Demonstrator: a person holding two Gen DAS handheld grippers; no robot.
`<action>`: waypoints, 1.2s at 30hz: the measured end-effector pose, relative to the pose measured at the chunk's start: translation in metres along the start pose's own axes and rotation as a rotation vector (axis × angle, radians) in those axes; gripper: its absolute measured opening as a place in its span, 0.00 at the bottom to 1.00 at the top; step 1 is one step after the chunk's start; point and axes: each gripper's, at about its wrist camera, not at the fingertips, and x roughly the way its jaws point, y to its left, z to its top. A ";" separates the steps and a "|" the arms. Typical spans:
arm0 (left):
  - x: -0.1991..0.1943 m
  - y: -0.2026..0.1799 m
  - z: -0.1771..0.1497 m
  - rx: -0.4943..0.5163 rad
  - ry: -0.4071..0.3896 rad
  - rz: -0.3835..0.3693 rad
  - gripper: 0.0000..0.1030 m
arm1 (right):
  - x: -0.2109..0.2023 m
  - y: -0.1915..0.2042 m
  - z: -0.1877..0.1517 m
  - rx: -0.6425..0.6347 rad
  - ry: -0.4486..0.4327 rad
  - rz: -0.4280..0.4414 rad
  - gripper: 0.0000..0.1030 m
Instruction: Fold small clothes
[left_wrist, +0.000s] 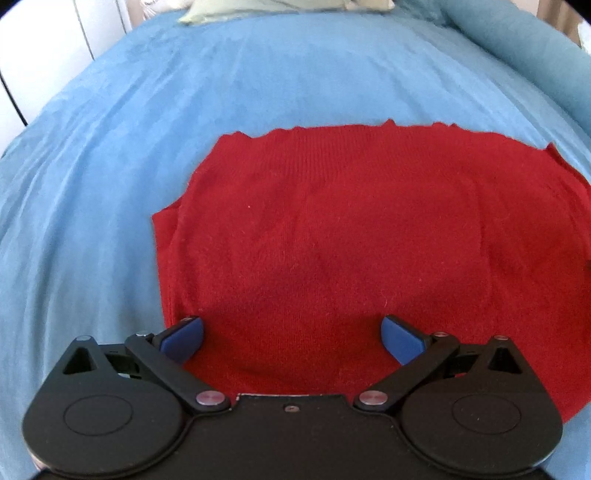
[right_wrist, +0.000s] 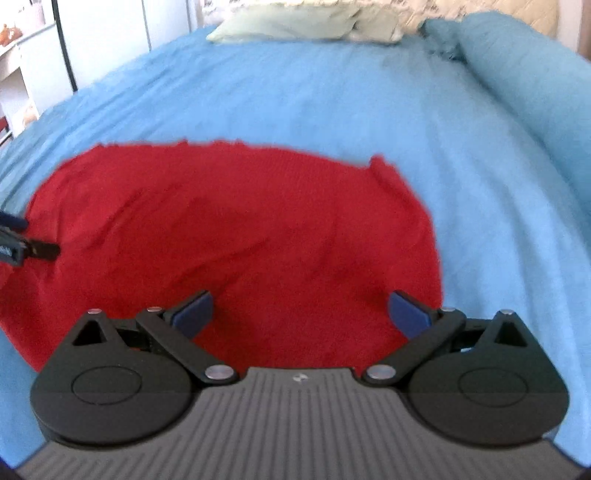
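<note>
Both grippers are spread wide and holding nothing: left gripper (left_wrist: 291, 334) and right gripper (right_wrist: 301, 314) each hang over the near edge of the red knit (left_wrist: 369, 229), which lies flat on the blue bed (left_wrist: 258, 74). Only the right view catches the left gripper's tip at its left edge, plus pillows (right_wrist: 288, 22) at the far end.
</note>
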 end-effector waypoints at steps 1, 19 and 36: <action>0.001 -0.001 0.006 0.021 0.031 0.006 1.00 | -0.009 0.001 0.003 0.012 -0.019 -0.003 1.00; -0.063 -0.153 -0.015 0.086 0.010 -0.113 1.00 | -0.104 -0.017 -0.074 0.478 0.124 -0.095 1.00; -0.041 -0.150 0.014 0.075 -0.037 -0.098 1.00 | -0.044 -0.081 -0.108 1.056 -0.059 0.074 0.78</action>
